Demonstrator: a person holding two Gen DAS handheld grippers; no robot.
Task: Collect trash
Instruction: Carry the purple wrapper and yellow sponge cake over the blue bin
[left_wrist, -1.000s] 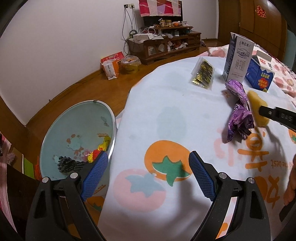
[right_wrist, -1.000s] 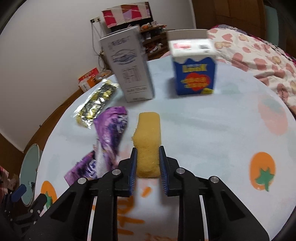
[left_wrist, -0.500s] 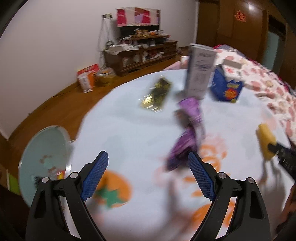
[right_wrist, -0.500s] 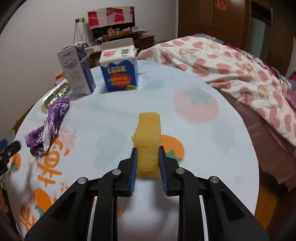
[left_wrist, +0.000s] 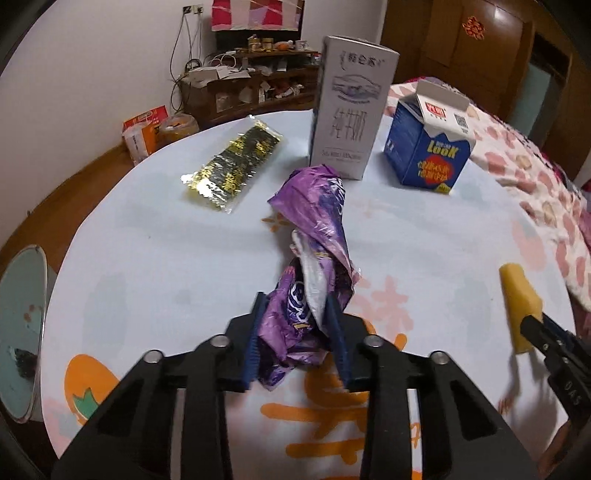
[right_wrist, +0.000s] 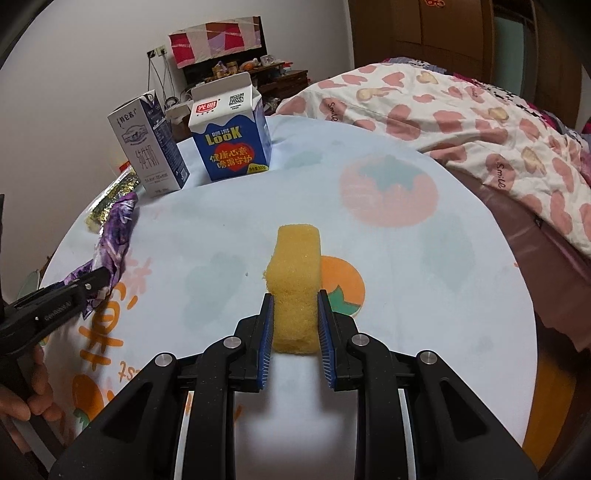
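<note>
My left gripper is shut on the near end of a crumpled purple wrapper that lies on the round table. My right gripper is shut on a yellow sponge and holds it just above the tablecloth; the sponge also shows at the right of the left wrist view. A gold and black wrapper lies flat at the far left. A tall white milk carton and a blue carton stand at the back.
A pale blue trash bin with some trash in it stands on the floor left of the table. A bed with a pink patterned quilt runs along the table's right side. A wooden cabinet stands against the far wall.
My left gripper swung from the bin side over the table and closed on the purple wrapper. My right gripper carried the sponge away from the wrapper toward the right side of the table.
</note>
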